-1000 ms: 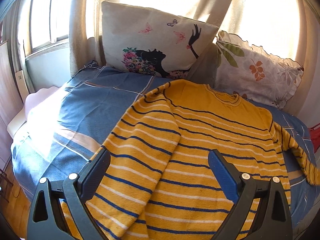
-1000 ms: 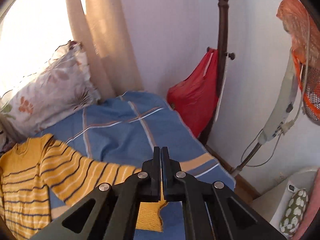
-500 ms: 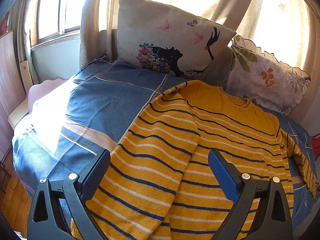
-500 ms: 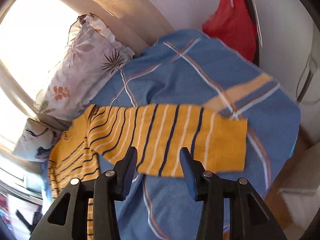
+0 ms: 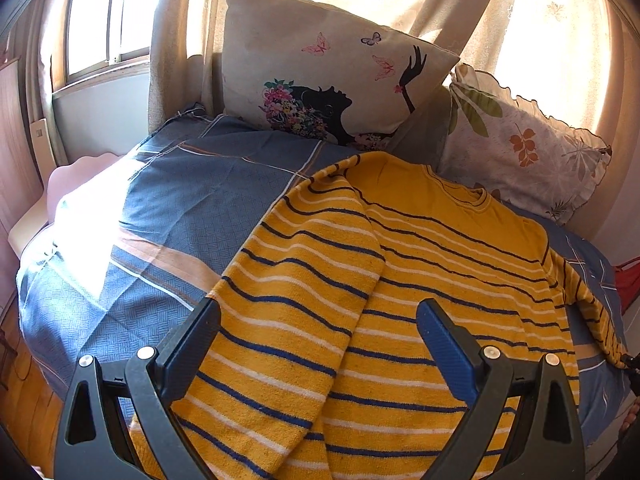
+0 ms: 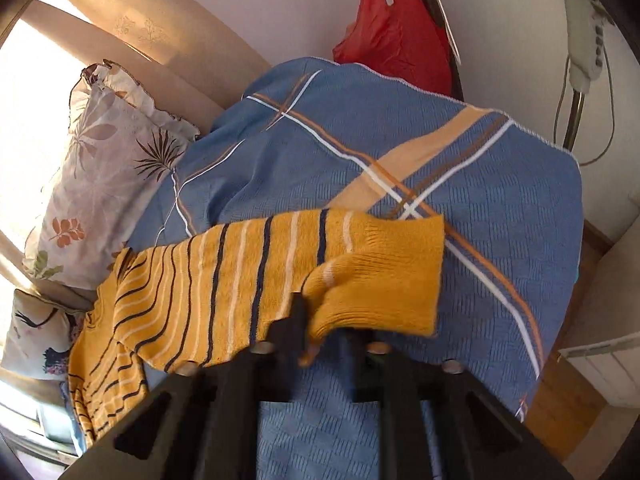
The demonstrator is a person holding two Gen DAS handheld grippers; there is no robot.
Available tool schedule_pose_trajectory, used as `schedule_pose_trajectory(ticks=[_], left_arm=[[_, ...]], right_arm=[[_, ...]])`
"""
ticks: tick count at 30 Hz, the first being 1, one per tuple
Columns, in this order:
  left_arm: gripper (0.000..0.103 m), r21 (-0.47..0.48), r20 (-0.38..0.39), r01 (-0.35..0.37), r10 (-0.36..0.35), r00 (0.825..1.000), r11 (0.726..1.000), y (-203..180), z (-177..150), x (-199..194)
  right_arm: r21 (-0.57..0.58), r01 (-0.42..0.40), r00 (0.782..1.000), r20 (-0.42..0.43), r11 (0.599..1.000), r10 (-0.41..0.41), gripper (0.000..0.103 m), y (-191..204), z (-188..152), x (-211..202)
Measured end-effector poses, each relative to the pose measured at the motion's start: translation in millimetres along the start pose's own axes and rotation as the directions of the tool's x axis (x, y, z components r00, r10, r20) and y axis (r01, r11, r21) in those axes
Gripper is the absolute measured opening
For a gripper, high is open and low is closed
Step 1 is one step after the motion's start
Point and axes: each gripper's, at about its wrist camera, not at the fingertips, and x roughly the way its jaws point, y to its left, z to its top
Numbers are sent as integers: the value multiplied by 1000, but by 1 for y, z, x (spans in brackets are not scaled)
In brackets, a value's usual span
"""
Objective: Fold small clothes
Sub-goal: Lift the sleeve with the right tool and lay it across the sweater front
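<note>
Garment: yellow striped sweater (image 5: 420, 288), navy and white stripes, lying spread on the bed, neckline toward the pillows.
Near sleeve: left sleeve (image 5: 292, 308) folded in across the sweater's front, cuff end out of frame at the bottom of the left wrist view.
Far sleeve: right sleeve (image 6: 280, 276) stretched out sideways over the bedspread, its ribbed cuff (image 6: 384, 280) bunched and lifted at the gripper.
Left gripper (image 5: 318, 332): fingers spread wide apart, holding nothing, poised above the folded sleeve and the sweater body.
Right gripper (image 6: 320, 320): fingers (image 6: 298, 320) closed together on the right sleeve just short of the cuff; the second fingertip is hidden behind the cloth.
Surface: bed with blue plaid bedspread (image 6: 460, 184), tan, white and orange bands.
Pillow one: cream pillow with woman's silhouette and butterflies (image 5: 320, 80), propped upright at the head of the bed.
Pillow two: leaf-print pillow with ruffled edge (image 5: 520, 148), just beside the first.
Backdrop: beige curtains (image 5: 180, 40), sunlit window behind.
Side item: red plastic bag (image 6: 396, 36) hanging by the wall past the bed's corner.
</note>
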Motion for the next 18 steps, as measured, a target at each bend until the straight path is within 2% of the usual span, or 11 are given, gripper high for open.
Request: schedule_pose_trajectory(ticks=[3, 6, 8, 10, 13, 15, 18], left_arm=[[98, -31, 12, -27, 27, 1000, 999, 16, 5, 0], [98, -83, 15, -47, 49, 999, 995, 36, 9, 2], [98, -108, 15, -65, 67, 998, 992, 47, 10, 2], [98, -125, 15, -79, 82, 997, 989, 56, 9, 2], [98, -145, 14, -89, 92, 996, 985, 67, 6, 1], [98, -151, 15, -94, 97, 995, 984, 72, 4, -1], [98, -162, 12, -104, 107, 994, 981, 81, 1, -3]], right_arm=[[-16, 71, 991, 117, 997, -68, 8, 1, 25, -22], [-38, 159, 962, 231, 987, -146, 8, 17, 54, -43], [-81, 154, 954, 271, 985, -127, 8, 44, 66, -51], [-164, 119, 957, 281, 979, -69, 8, 85, 69, -50], [-325, 9, 973, 222, 946, 67, 8, 165, 54, -32], [-411, -106, 977, 125, 905, 171, 8, 222, 33, -10], [-474, -278, 956, -51, 836, 289, 8, 297, -7, 27]])
